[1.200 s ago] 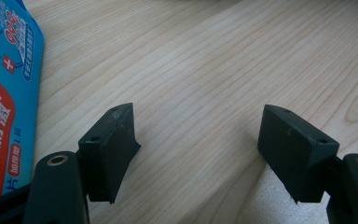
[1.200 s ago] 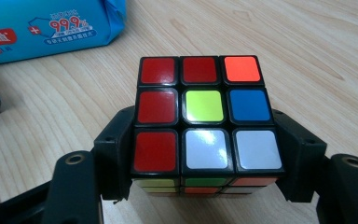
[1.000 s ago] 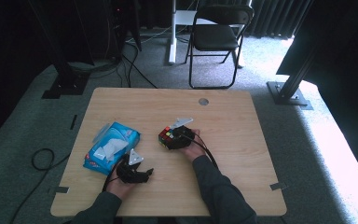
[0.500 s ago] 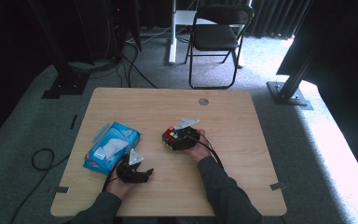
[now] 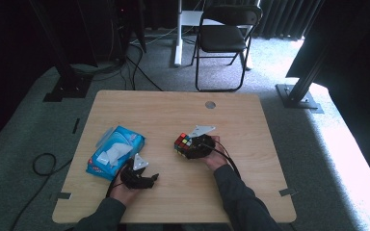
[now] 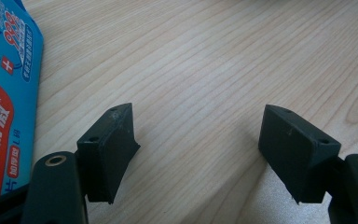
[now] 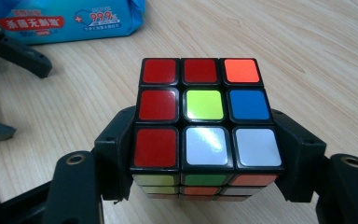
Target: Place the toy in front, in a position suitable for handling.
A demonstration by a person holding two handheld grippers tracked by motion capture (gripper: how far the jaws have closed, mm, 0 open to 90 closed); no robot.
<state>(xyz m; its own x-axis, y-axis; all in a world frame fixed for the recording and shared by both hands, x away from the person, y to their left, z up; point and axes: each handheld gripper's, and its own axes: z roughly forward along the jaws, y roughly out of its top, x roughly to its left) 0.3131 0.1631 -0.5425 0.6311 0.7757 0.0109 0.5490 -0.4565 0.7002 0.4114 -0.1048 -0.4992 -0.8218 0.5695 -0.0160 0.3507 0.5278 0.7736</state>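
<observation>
Between the two black jaws of the right gripper (image 7: pixel 204 154) sits the puzzle cube (image 7: pixel 204 123), pinched on its two opposite sides with its top face of red, orange, green, blue and white stickers turned up to the camera. Over the last second the cube and that gripper have travelled a little leftward and toward the person across the table (image 5: pixel 241 120), so the cube is probably being carried toward the left gripper (image 5: pixel 142 180) (a hand-over or a twist with both tools seems likely, though that is only a reading of the drift). From the high view I cannot tell whether the cube is lifted clear of the wood or sliding on it.

Ahead and to the left of the right gripper, the left gripper rests with its jaws spread wide over bare wood, unmoved. Just beside its left jaw lies the blue pack of wipes (image 6: pixel 4 98). Nothing lies between the two tools, so the way across looks free.
</observation>
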